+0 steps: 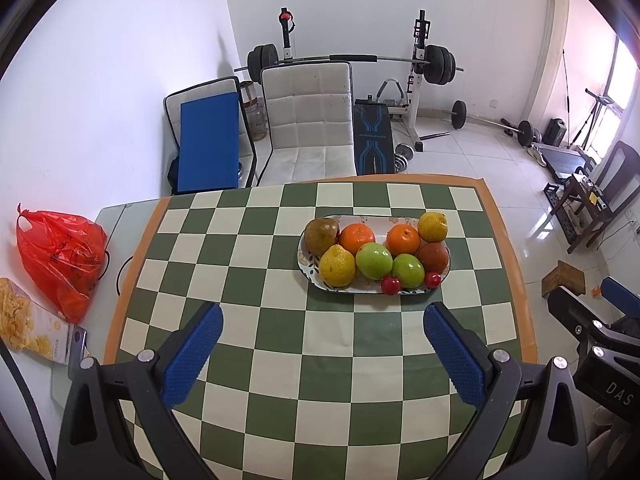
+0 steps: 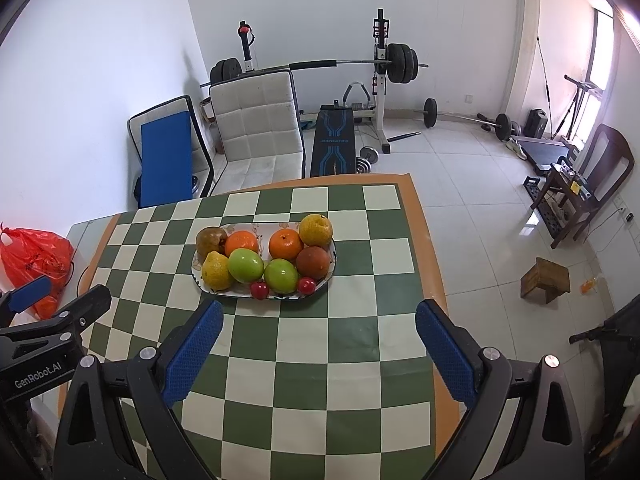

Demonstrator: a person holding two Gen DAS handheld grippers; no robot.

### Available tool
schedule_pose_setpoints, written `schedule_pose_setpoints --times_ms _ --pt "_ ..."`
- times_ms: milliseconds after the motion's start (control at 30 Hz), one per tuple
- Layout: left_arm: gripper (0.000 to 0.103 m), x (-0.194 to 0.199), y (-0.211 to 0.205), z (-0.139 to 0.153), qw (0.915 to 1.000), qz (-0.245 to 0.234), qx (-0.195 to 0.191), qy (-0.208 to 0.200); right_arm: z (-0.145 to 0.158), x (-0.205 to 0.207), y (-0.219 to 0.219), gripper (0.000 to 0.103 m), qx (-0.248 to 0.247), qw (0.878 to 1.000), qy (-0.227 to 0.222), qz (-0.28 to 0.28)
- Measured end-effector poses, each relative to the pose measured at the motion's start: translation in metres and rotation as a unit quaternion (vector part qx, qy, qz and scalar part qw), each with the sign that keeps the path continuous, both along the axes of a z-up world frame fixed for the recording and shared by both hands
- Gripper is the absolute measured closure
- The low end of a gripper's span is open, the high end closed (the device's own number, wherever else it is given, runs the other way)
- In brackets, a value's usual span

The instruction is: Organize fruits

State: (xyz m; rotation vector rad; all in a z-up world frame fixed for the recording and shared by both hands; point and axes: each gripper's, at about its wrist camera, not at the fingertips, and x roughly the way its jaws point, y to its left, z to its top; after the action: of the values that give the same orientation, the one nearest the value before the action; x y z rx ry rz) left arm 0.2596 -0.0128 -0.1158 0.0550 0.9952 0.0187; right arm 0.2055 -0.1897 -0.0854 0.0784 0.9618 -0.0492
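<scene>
Green-and-cream checks cover the tablecloth (image 1: 280,320) under your hands; your left gripper (image 1: 322,344) and right gripper (image 2: 318,344) both gape wide, holding nothing; the plate (image 1: 308,270) of fruits (image 2: 246,266) sits just ahead, beyond the fingertips.

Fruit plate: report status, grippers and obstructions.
Left gripper open, empty. Right gripper open, empty. Fruits all on plate, untouched. Checkered cloth between grippers and plate bare.
</scene>
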Motion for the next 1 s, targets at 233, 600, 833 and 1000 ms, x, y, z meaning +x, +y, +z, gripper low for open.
schedule_pose_setpoints --times_ms 233,600,833,1000 --pt "0.000 -0.002 0.000 0.000 1.0000 -0.001 -0.001 0.000 0.010 -0.005 -0.002 0.004 0.000 1.000 -0.001 -0.004" --pt "0.000 0.001 -0.001 0.004 1.0000 -0.002 -0.001 0.000 0.014 -0.009 -0.004 0.004 0.002 1.000 0.002 -0.012" --pt "0.000 -0.004 -0.001 0.007 1.0000 0.000 -0.003 0.000 0.014 -0.011 -0.003 0.004 0.000 1.000 0.002 -0.013" --pt "0.000 -0.003 -0.001 0.007 1.0000 0.001 -0.003 0.000 0.014 -0.011 -0.003 0.004 0.000 1.000 0.002 -0.012"
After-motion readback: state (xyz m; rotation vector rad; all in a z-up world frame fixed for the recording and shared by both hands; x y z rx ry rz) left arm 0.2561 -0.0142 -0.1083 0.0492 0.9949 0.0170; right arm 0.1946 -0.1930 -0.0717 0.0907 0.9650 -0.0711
